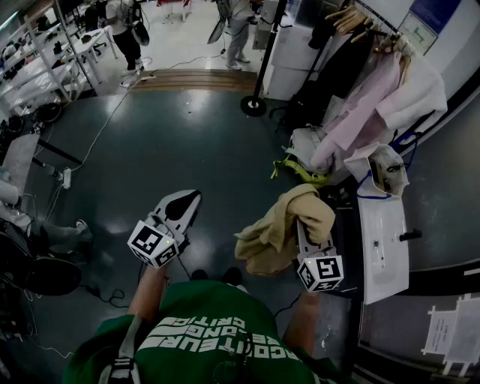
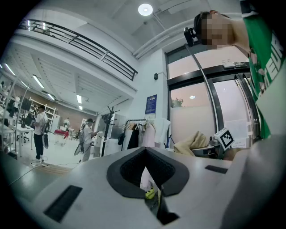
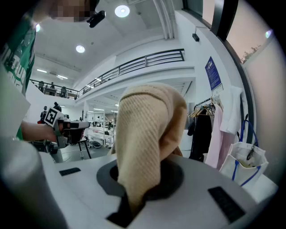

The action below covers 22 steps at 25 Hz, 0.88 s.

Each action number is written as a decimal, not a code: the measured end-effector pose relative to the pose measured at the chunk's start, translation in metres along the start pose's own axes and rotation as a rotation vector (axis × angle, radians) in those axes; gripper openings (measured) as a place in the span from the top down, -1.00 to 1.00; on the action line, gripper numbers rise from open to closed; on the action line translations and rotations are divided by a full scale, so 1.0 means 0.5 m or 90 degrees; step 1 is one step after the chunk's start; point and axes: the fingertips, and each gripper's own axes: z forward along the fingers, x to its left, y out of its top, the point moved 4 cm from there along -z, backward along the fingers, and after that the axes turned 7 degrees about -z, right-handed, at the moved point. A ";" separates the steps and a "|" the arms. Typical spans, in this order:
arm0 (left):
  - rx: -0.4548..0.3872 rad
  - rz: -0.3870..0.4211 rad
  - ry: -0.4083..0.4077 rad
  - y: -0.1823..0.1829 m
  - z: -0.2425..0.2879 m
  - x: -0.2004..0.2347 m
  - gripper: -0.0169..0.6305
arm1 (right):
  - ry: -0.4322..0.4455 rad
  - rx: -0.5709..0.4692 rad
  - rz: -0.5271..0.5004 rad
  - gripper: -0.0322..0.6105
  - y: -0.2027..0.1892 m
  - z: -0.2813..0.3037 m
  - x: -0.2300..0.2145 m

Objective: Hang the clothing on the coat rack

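- Dark, glossy floor [image 1: 187,142] fills the middle of the head view.
- Clothes rack [image 1: 367,19], upper right, carries hung garments [image 1: 360,97] in pink, black and white.
- Tan knit garment [image 1: 289,225], centre right, droops in a bunch off the right gripper, apart from the rack.
- Right gripper [image 1: 302,234], lower right: jaws clamped on the garment's fabric.
- Left gripper [image 1: 184,206], lower left of centre: jaws closed together, nothing between them.
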 end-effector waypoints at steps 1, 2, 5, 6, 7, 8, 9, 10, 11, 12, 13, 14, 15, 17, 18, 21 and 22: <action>0.000 -0.001 0.000 -0.003 0.006 -0.005 0.97 | 0.001 0.000 0.000 0.77 -0.002 -0.001 -0.007; 0.000 -0.002 0.001 -0.005 0.012 -0.010 0.97 | 0.002 0.001 0.000 0.77 -0.005 -0.003 -0.014; 0.003 -0.002 0.004 -0.013 0.028 -0.025 0.97 | 0.004 0.004 0.002 0.77 -0.013 -0.008 -0.037; 0.005 0.000 0.005 -0.014 0.034 -0.029 0.97 | 0.005 0.005 0.003 0.77 -0.016 -0.008 -0.045; 0.006 0.002 0.006 -0.016 0.041 -0.033 0.97 | 0.006 0.005 0.003 0.77 -0.019 -0.006 -0.054; 0.007 0.004 0.009 -0.017 0.048 -0.036 0.97 | 0.008 0.005 0.003 0.77 -0.021 -0.004 -0.062; 0.007 0.006 0.011 -0.017 0.053 -0.038 0.97 | 0.011 0.004 0.003 0.77 -0.024 -0.001 -0.070; 0.008 0.007 0.014 -0.018 0.058 -0.039 0.97 | 0.014 0.003 0.002 0.77 -0.025 0.001 -0.075; 0.009 0.009 0.018 -0.019 0.062 -0.041 0.97 | 0.018 0.003 0.003 0.77 -0.027 0.004 -0.081; 0.012 0.008 0.022 -0.021 0.066 -0.043 0.97 | 0.021 0.002 0.003 0.77 -0.028 0.006 -0.086; 0.016 0.006 0.028 -0.024 0.070 -0.044 0.97 | 0.024 0.002 0.003 0.77 -0.031 0.009 -0.093; 0.021 0.001 0.036 -0.028 0.076 -0.044 0.97 | 0.026 0.002 0.004 0.77 -0.033 0.013 -0.100; 0.025 -0.004 0.044 -0.032 0.081 -0.044 0.97 | 0.028 0.003 0.003 0.77 -0.036 0.018 -0.108; 0.031 -0.007 0.056 -0.036 0.090 -0.042 0.97 | 0.031 0.005 0.001 0.77 -0.040 0.031 -0.121; 0.031 -0.006 0.059 -0.035 0.094 -0.040 0.97 | 0.033 0.007 0.000 0.77 -0.041 0.038 -0.127; 0.033 -0.004 0.065 -0.033 0.106 -0.029 0.97 | 0.035 0.006 0.000 0.77 -0.037 0.059 -0.142; 0.034 -0.004 0.067 -0.034 0.113 -0.022 0.97 | 0.035 0.005 -0.001 0.77 -0.035 0.067 -0.147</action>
